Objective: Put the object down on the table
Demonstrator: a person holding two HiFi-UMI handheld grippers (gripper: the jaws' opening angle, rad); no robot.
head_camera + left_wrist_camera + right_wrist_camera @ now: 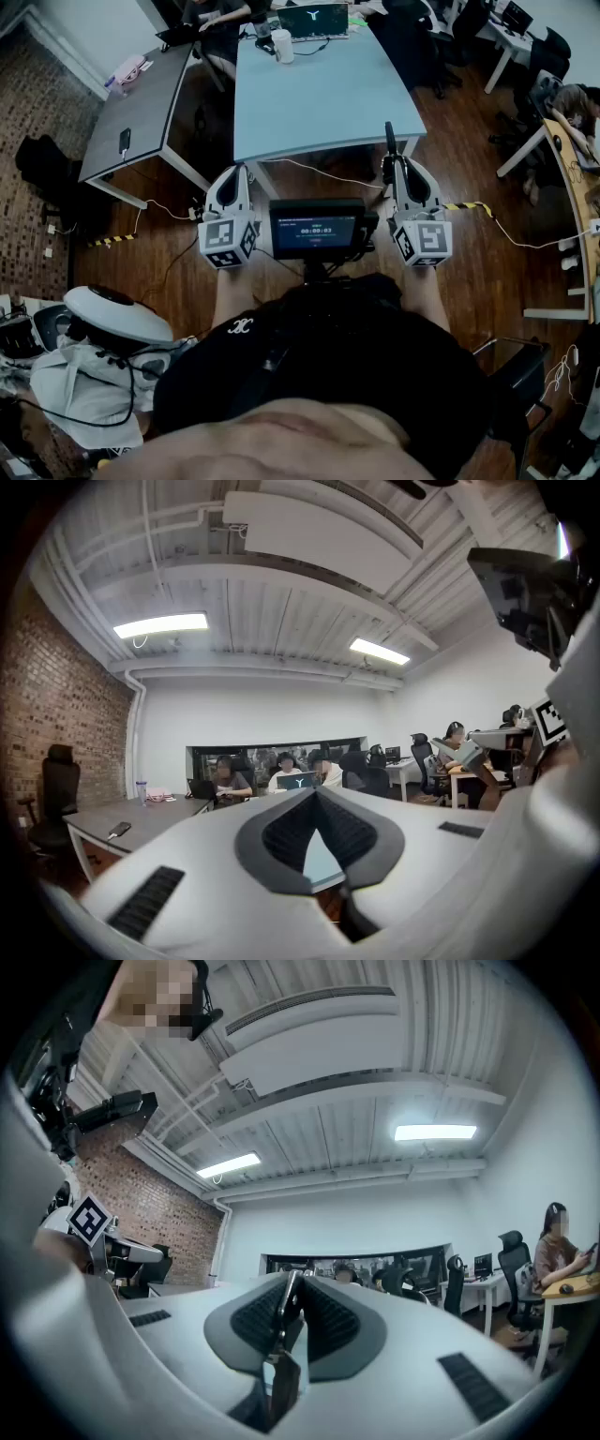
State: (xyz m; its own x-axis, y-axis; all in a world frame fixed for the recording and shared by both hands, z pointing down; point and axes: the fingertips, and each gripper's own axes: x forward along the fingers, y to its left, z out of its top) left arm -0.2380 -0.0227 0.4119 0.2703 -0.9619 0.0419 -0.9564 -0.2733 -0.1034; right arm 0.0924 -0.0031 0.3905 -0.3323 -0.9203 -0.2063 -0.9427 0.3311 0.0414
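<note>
A thin dark flat object [284,1321] stands edge-on between the pads of my right gripper [292,1283], which is shut on it. In the head view its slim dark end [389,139] sticks out past the right gripper [395,161], over the floor just short of the light blue table's [319,94] front edge. My left gripper [246,172] is level with it on the left, also just short of that edge. In the left gripper view the left gripper [316,797] has its tips together and nothing between them.
A laptop [312,21] and a white cup [282,45] stand at the blue table's far end. A grey table [141,103] with a phone [125,141] is at the left. A small screen [317,230] sits between the grippers. Cables run across the wooden floor.
</note>
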